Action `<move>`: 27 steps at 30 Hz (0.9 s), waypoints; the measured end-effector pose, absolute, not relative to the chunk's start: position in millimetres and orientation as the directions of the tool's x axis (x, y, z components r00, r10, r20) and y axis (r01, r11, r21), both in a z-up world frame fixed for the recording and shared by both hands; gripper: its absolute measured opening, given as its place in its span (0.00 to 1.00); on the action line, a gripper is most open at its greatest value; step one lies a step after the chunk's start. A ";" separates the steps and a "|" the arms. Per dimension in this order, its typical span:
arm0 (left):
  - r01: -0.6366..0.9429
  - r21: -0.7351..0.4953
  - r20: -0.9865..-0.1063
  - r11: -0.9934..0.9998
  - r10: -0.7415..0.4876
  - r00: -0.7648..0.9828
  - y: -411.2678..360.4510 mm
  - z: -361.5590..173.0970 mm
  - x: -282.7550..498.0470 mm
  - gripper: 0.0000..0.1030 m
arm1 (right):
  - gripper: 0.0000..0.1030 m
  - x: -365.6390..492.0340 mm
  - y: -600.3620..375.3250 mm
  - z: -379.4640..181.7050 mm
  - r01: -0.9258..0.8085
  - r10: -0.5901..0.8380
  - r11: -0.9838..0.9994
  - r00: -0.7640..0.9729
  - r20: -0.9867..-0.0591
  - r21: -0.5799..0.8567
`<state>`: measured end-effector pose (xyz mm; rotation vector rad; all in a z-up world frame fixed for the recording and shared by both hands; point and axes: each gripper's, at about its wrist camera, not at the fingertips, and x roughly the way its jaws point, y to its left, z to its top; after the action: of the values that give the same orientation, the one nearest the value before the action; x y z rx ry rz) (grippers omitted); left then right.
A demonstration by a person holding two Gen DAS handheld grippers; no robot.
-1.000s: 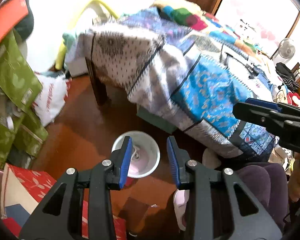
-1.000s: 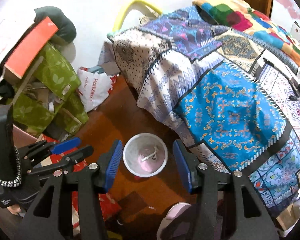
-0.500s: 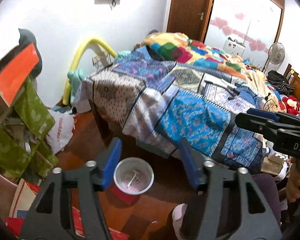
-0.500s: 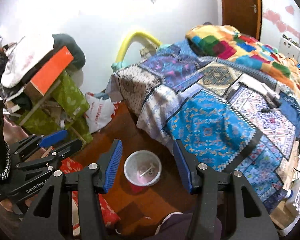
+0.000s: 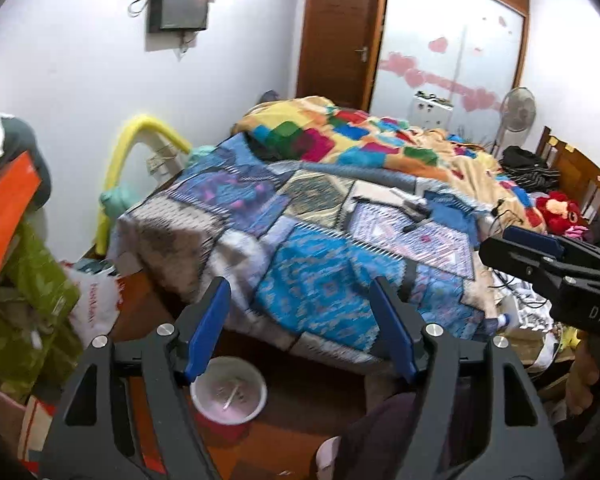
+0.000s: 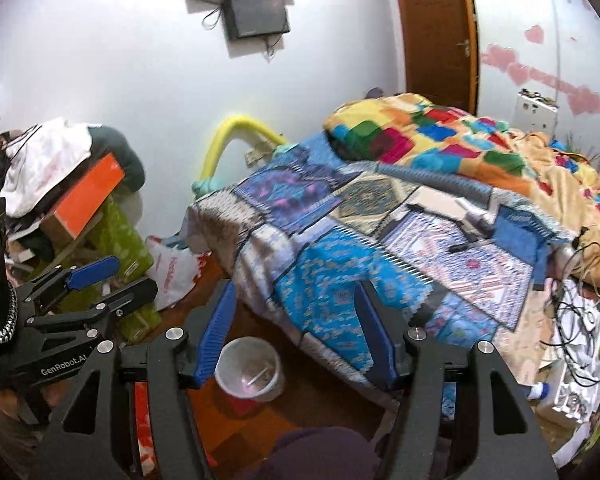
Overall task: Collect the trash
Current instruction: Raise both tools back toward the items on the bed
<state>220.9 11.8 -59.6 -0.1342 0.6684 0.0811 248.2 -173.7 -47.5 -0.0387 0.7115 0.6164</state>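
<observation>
A small white bin point(image 5: 229, 394) is seen on the wooden floor point(image 5: 300, 384) just beside the foot of the bed point(image 5: 324, 240), with a pink liner and a pale stick-like scrap lying inside it; some trash is thus judged to be collected already. Nothing is held by either tool. The left gripper point(image 5: 302, 328) is seen with its jaws wide apart and empty, having just been opening, and the right gripper point(image 6: 294, 332) is likewise spread with nothing between its blue pads, its jaws also having just been opening. Both are raised above the bin and pointed toward the bed. What is left cannot be told with certainty: loose items lie on the patchwork quilt point(image 6: 332, 280), among them a white flat thing and some dark, thin objects, too blurred to be named as rubbish. Beside the bin, away from the bed, green bags point(image 6: 120, 240) and a white plastic bag point(image 6: 172, 276) are heaped against the wall. At the far side of the bed, tangled cables point(image 6: 580, 320) and papers are piled on the floor. The person's own knee point(image 6: 316, 452), close beside the bin, is judged to narrow any approach to it.
</observation>
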 end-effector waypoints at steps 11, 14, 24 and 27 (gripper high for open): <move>0.021 -0.082 -0.623 0.996 -0.068 0.779 -41.6 -57.3 295.9 0.69 | 0.56 284.2 -239.0 -39.2 -0.417 0.401 0.900 0.688 -0.605 0.123; 0.058 -0.087 -0.635 0.994 -0.101 0.766 -53.7 -63.0 321.1 0.69 | 0.56 299.5 -256.8 -44.8 -0.375 0.365 0.919 0.697 -0.617 0.120; 0.122 -0.088 -0.701 0.989 -0.148 0.697 -87.8 -104.3 406.3 0.69 | 0.56 368.4 -295.5 -94.1 -0.258 0.291 0.953 0.647 -0.705 0.156; 0.134 -0.090 -0.719 0.987 -0.158 0.677 -93.2 -119.3 426.1 0.69 | 0.56 385.7 -300.3 -111.8 -0.234 0.283 0.957 0.621 -0.731 0.171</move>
<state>426.1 -93.2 -119.3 -0.0307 0.8105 -0.1640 385.7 -300.3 -111.8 0.0608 0.8502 0.2971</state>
